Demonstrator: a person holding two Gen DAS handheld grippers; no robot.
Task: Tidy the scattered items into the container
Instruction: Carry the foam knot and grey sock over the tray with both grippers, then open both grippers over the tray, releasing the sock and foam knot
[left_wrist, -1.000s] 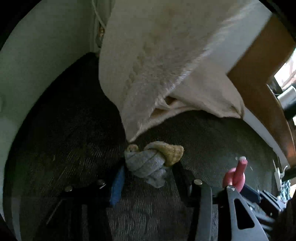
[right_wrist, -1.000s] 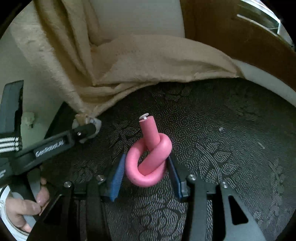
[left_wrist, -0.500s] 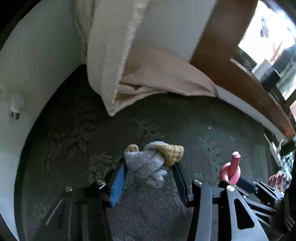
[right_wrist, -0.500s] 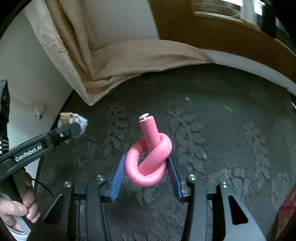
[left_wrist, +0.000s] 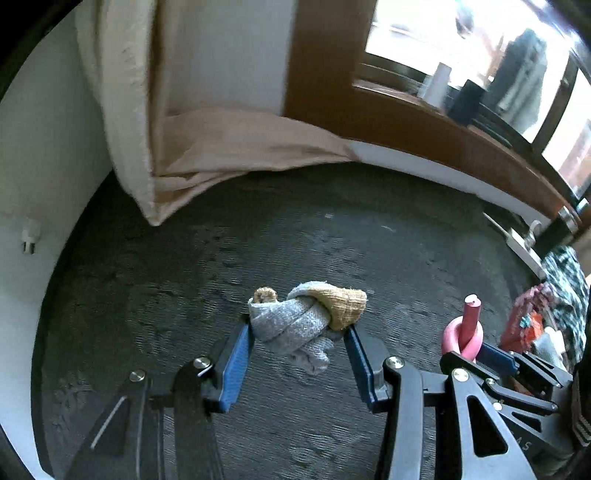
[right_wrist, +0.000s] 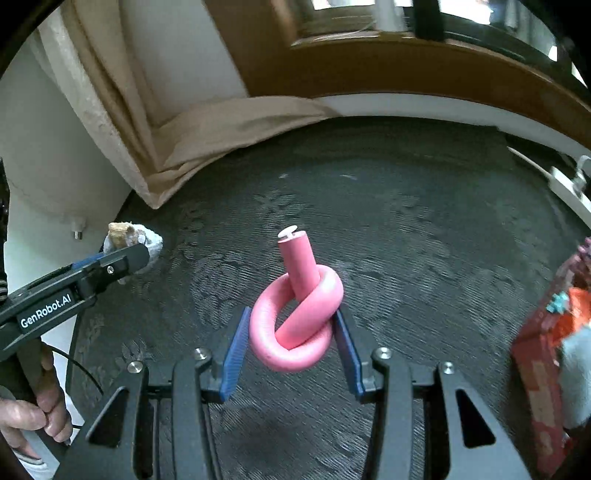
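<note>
Container (right_wrist: 546, 354) at rt edge, cut off, contents blurred

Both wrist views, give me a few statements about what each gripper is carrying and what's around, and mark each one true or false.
1. The left gripper is shut on the knotted grey and tan sock. True.
2. The right gripper is empty. False: its jaws clamp the knotted pink foam roller.
3. The sock is lying on the carpet. False: it is held up between the jaws.
4. A beige curtain pools on the carpet by the wall. True.
5. A red patterned container shows at the right edge of the right wrist view. True.
</note>
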